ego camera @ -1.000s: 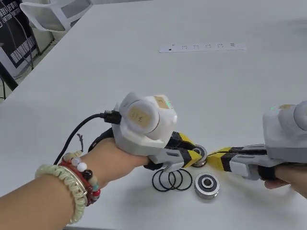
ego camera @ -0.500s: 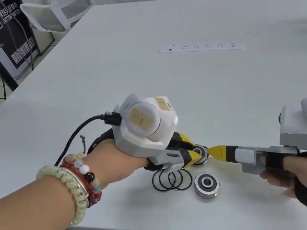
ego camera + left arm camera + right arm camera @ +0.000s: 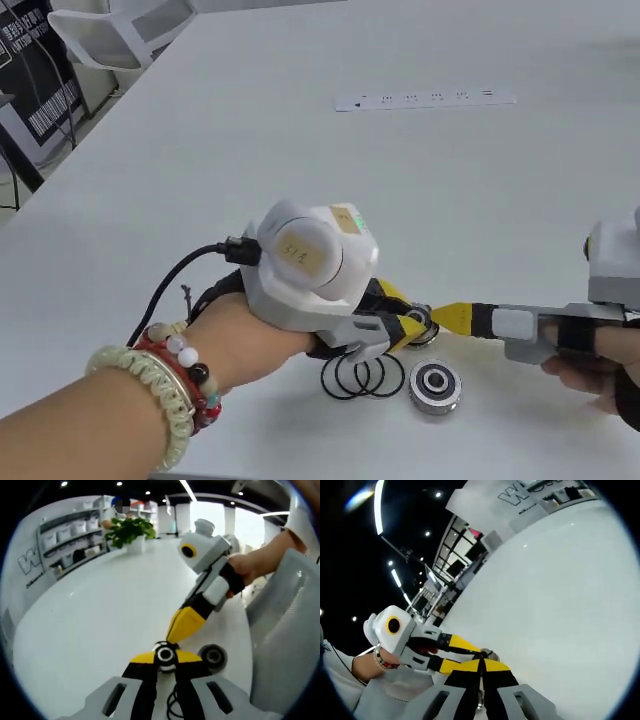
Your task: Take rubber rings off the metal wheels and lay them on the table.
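Item: left gripper, carried in a left hand wearing bead bracelets; its yellow-tipped jaws were clamped narrowly on either side of the held metal wheel, a small silvery bearing-like disc with a dark centre. In the left gripper view the same held metal wheel sat squarely between the two yellow tips, face toward the camera. Item: right gripper, reaching in from the right, its jaws pressed together into a single yellow point touching the rim of the held metal wheel; whether any rubber was pinched between them could not be told. The right gripper view showed those jaws drawn flat against each other, the wheel just past their tips. Item: rubber rings, thin and black, lying overlapped in a small cluster on the white table, just below the left gripper's jaws. Item: second metal wheel, lying flat on the table just right of the rings and apart from both grippers; also seen in the left gripper view. Item: black cable, running from the rear of the left gripper. Item: white power strip, at the far side of the table, well apart from the work. Item: potted plant, at the far end of the table in the left gripper view.
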`<state>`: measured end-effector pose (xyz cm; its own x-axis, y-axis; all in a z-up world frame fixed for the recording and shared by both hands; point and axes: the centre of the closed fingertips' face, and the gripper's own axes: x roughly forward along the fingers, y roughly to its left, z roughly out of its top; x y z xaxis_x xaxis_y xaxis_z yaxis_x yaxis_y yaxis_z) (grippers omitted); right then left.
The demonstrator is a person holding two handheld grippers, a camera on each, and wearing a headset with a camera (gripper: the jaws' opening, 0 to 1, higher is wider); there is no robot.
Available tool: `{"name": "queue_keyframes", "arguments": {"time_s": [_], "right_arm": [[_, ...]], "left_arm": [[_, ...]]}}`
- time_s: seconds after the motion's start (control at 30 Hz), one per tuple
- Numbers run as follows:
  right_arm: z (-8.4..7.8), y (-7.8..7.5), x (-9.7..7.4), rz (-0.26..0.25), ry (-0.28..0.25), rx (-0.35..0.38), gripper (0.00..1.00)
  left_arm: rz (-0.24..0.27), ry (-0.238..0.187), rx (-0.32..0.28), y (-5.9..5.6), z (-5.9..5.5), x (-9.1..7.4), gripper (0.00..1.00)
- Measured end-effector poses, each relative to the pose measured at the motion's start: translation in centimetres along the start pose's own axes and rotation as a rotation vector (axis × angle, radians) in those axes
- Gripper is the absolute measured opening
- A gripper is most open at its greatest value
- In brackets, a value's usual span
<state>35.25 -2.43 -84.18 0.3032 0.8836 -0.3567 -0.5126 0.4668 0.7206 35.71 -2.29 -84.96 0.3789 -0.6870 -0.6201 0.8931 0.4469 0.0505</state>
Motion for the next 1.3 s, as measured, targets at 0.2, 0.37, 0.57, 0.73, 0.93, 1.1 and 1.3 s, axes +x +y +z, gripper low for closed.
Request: {"name": "queue_keyframes", "arguments": {"time_s": [0.2,0.37,0.57,0.73,0.93,1.1,1.3], "right_arm": [[0.1,0.2,0.0,0.013,-0.007,0.003,0.00],[0.2,0.7,0.0,0.046,-0.016,0.025,0.00],[0.3,1.1,0.0,0.078,-0.017,0.022,0.00],[0.3,1.5,-0.4,0.108,-0.026,0.024,0.00],[0.4,0.8,-0.1,0.063,-0.022,-0.009,0.00],[0.4,0.0,-0.2,0.015,-0.015,-0.028,0.00],[0.6,0.0,-0.2,0.007,-0.008,-0.038,0.00]], "left_arm": [[0.001,-0.007,0.004,0.1,0.0,0.0,0.14],[-0.006,-0.016,0.003,0.0,0.1,0.1,0.14],[-0.006,-0.022,0.006,-0.1,0.2,0.2,0.14],[-0.007,-0.038,0.007,-0.1,0.2,0.2,0.14],[0.006,-0.042,-0.036,0.0,0.3,0.2,0.14],[-0.006,-0.023,-0.048,0.0,0.2,0.0,0.14],[-0.035,-0.014,-0.041,-0.3,0.8,-1.3,0.21]]}}
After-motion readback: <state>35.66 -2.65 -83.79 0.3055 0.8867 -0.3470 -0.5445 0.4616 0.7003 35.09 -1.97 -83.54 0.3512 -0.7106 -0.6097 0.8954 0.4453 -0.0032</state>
